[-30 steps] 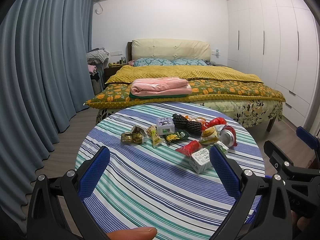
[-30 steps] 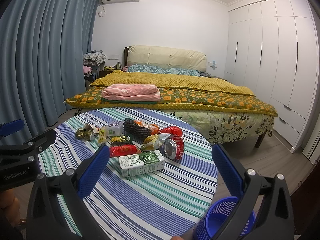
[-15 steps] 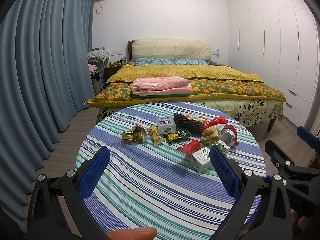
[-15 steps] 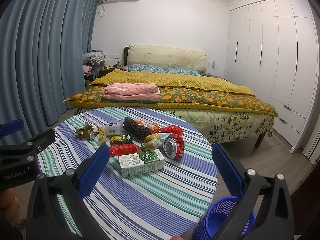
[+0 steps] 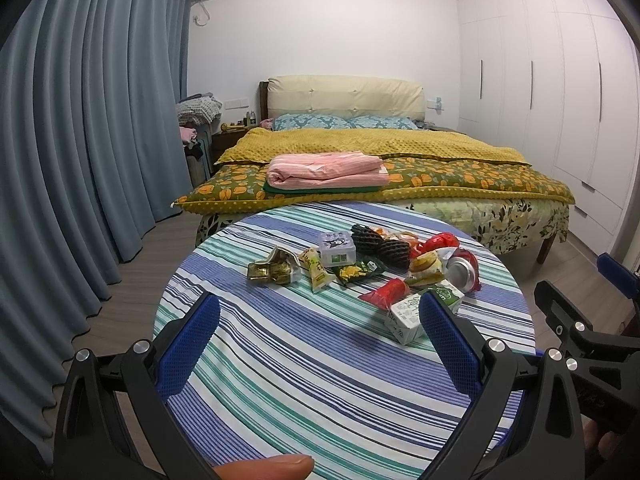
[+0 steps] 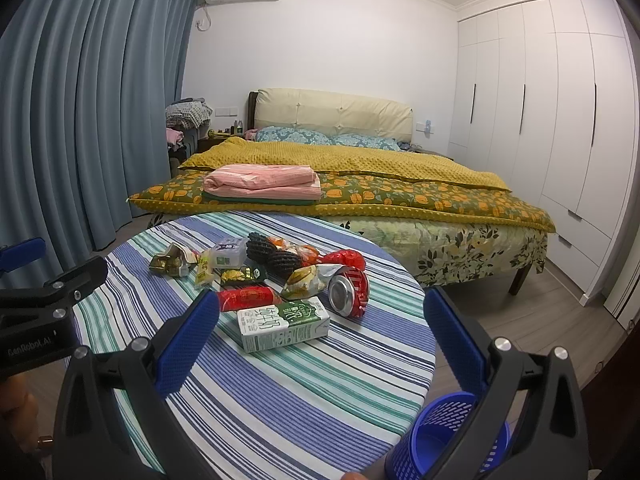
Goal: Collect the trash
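A pile of trash lies on a round striped table (image 5: 304, 364) (image 6: 280, 392): a green-and-white milk carton (image 6: 284, 322) (image 5: 404, 318), a crushed red can (image 6: 349, 289) (image 5: 463, 269), a red wrapper (image 6: 248, 297) (image 5: 386, 291), black foam nets (image 6: 272, 252) (image 5: 380, 242), a small white box (image 5: 337, 247) (image 6: 227, 251), gold foil (image 5: 272, 268) (image 6: 170, 263) and snack packets. My left gripper (image 5: 318, 336) is open and empty above the near table. My right gripper (image 6: 320, 332) is open and empty, hovering just short of the carton.
A blue mesh bin (image 6: 448, 436) stands on the floor at the table's near right edge. A bed (image 5: 360, 168) with a folded pink blanket (image 5: 324, 168) is behind the table. Blue curtains (image 5: 80, 160) hang on the left, white wardrobes (image 6: 560, 140) on the right.
Both grippers have drifted very slightly; the scene is nearly unchanged and nothing has been taken hold of.
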Tool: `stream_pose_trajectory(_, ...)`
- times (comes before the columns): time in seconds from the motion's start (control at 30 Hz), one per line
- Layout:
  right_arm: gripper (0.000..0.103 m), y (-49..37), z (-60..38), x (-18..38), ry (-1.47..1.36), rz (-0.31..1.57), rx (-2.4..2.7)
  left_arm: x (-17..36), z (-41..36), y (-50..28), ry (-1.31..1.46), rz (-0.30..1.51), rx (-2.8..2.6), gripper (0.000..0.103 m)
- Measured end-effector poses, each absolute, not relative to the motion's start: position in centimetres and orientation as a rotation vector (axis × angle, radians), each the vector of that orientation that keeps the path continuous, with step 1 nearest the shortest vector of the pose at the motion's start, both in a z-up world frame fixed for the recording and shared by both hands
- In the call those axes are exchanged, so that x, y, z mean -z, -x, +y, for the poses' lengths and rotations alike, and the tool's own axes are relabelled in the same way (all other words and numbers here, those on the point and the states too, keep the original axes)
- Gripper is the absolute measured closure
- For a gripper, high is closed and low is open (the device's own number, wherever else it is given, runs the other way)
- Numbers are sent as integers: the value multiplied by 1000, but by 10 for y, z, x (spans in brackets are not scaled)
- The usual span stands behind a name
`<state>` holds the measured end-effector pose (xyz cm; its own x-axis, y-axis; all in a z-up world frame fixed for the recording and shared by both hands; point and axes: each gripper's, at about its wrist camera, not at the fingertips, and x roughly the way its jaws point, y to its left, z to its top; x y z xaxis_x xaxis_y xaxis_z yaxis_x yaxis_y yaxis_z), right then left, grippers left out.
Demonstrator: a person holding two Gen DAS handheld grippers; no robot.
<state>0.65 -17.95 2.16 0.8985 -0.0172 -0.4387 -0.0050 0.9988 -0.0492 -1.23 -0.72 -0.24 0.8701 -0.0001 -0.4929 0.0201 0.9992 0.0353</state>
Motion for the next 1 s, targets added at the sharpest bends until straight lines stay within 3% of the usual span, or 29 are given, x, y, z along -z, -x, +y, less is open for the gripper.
stream_pose_trajectory(0.57,5,-1,-185,-16,50,467,19,16,9,-3,-30,540,41,4)
stream_pose_trajectory(1.0,5,-42,-186,45,66,594,74,63,38,-34,-15,664,4,4)
